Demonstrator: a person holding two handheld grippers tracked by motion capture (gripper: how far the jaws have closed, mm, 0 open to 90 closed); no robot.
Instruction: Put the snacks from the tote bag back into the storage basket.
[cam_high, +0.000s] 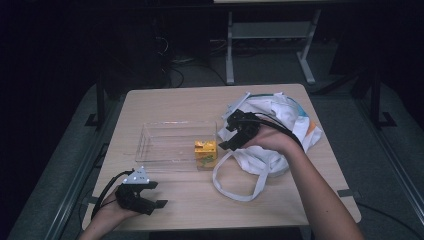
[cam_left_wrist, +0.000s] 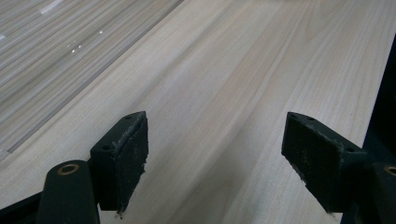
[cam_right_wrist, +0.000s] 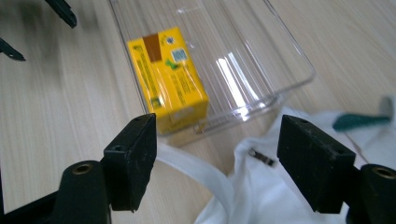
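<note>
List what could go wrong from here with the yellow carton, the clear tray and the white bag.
1. The small yellow cardboard carton stands at the corner of the clear plastic tray; a nudge from the open right gripper could tip it.
2. The white fabric bag's strap loops close under that gripper and might snag a jaw.
3. The light tray may slide on the wooden table; the open left gripper isn't steadying it.

Both grippers are chunky black plastic. The left gripper (cam_high: 156, 194) wears a grey three-cornered plate with a black cable looping off. The fingers (cam_right_wrist: 133, 163) are blocky, scuffed pads with brass-ringed screw holes. Forearms bare, no sleeves.
</note>
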